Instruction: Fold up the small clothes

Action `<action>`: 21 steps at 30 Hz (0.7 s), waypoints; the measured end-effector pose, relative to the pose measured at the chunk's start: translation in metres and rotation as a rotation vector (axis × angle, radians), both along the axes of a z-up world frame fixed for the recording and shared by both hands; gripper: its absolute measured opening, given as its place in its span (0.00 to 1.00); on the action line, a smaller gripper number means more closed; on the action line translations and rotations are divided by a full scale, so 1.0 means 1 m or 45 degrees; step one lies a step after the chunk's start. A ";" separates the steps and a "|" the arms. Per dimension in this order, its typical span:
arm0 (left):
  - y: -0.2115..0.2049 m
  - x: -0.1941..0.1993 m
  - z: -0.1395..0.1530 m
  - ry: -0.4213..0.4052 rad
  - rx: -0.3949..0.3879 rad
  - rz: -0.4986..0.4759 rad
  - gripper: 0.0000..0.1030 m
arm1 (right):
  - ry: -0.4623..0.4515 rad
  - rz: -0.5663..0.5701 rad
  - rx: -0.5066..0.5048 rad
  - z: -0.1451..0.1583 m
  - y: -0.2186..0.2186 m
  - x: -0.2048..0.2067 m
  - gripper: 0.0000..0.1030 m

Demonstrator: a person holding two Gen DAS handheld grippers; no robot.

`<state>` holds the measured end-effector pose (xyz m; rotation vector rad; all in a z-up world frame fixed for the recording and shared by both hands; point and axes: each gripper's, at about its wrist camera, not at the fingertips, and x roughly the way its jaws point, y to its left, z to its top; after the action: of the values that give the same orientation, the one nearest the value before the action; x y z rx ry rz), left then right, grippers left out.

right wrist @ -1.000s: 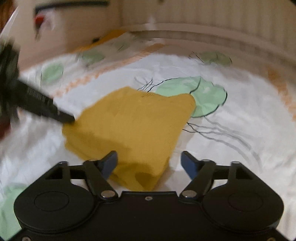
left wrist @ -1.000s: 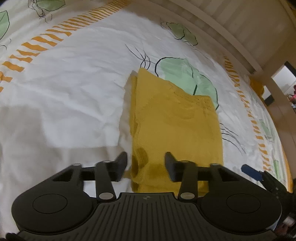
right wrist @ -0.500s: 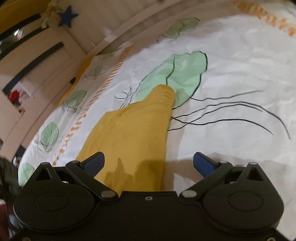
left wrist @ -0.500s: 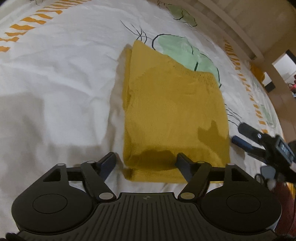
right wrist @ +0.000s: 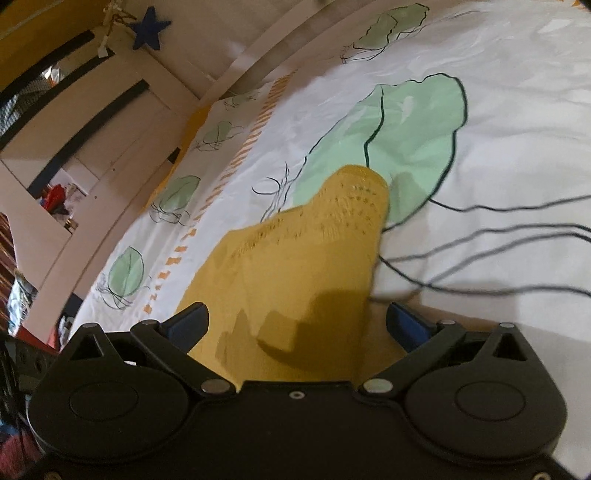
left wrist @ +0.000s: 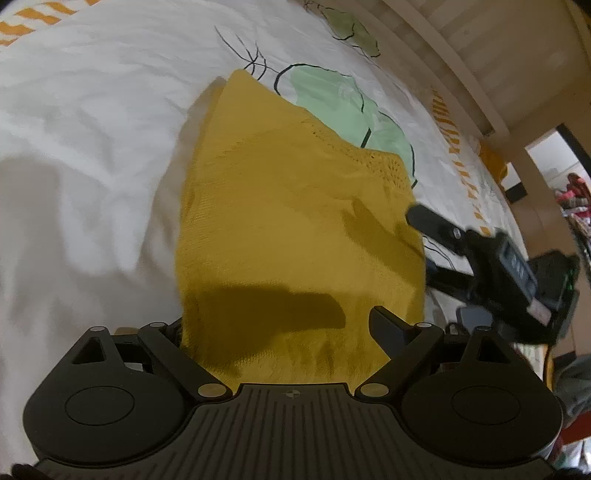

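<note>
A folded mustard-yellow knit garment point(left wrist: 295, 221) lies flat on the white bedsheet point(left wrist: 92, 129) with green leaf prints. My left gripper point(left wrist: 280, 325) hovers low over the garment's near edge. Its jaws are opening, with the edge between them and neither pad pressing on it. In the left wrist view my right gripper point(left wrist: 421, 240) comes in from the right at the garment's right edge. Seen from the right wrist, the garment point(right wrist: 303, 266) runs forward between the wide-apart blue pads point(right wrist: 192, 321) of my right gripper point(right wrist: 297, 321), which stands open and does not pinch the cloth.
A wooden bed frame point(left wrist: 461, 74) runs along the far side. A doorway point(left wrist: 546, 166) is at the right. A pale wardrobe point(right wrist: 92, 122) with a blue star point(right wrist: 149, 31) stands past the bed's end. An orange striped band point(right wrist: 258, 118) crosses the sheet.
Both grippers' jaws have spread wider. The left one has dropped closer over the garment's near edge. The right one has rolled and swung round to the garment's right edge.
</note>
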<state>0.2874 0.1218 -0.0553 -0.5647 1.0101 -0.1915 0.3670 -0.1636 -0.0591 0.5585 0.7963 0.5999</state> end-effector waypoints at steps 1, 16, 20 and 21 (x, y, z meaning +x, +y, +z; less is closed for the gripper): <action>-0.001 0.000 0.000 -0.002 0.006 -0.002 0.88 | 0.001 0.002 0.008 -0.001 0.001 0.004 1.00; 0.007 -0.008 0.001 0.018 0.024 0.017 0.14 | -0.011 0.063 0.047 -0.005 0.007 0.015 0.95; 0.002 -0.011 0.010 -0.020 0.046 -0.030 0.12 | 0.047 0.022 -0.074 -0.002 0.008 0.014 0.43; 0.002 -0.013 0.013 -0.026 0.038 -0.036 0.12 | 0.054 0.006 -0.060 -0.001 0.005 0.012 0.41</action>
<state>0.2740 0.1237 -0.0428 -0.5207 0.9998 -0.2069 0.3786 -0.1587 -0.0597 0.5282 0.8501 0.5739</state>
